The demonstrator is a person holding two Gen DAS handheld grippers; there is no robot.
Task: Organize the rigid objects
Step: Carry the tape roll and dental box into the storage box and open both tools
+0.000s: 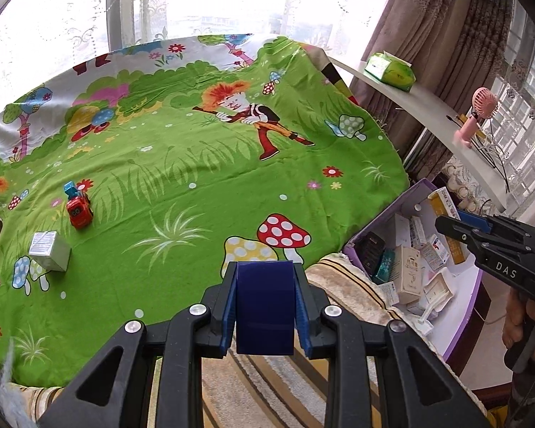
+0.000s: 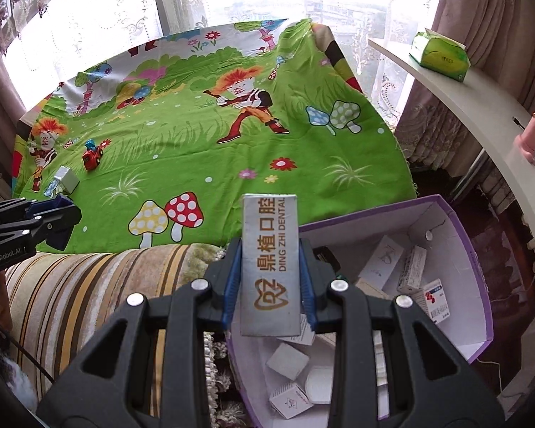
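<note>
- Your left claw (image 1: 265, 306) is pinching one dark blue block (image 1: 264, 306); it hangs over the near edge of the green cartoon sheet (image 1: 196, 178), above the striped blanket (image 1: 267, 385).
- Your right claw (image 2: 270, 278) is pinching one silver dental box (image 2: 270, 267), held upright at the near left corner of the purple-edged storage box (image 2: 478, 285).
- That storage box already holds a loose heap of small cartons, too many and too overlapped to count; they lie right under the silver box.
- Two loose things are left on the sheet, both at its far left: one red toy car (image 1: 79, 207) and one small silver cube box (image 1: 50, 251), near each other but apart.
- Between the claws and those two things the sheet lies open.
- To the right, a curved white shelf (image 2: 481, 107) carries one green tissue pack (image 2: 440, 55) and one pink handheld fan (image 1: 476, 114).
- Lace curtains (image 1: 71, 18) hang behind the sheet.
</note>
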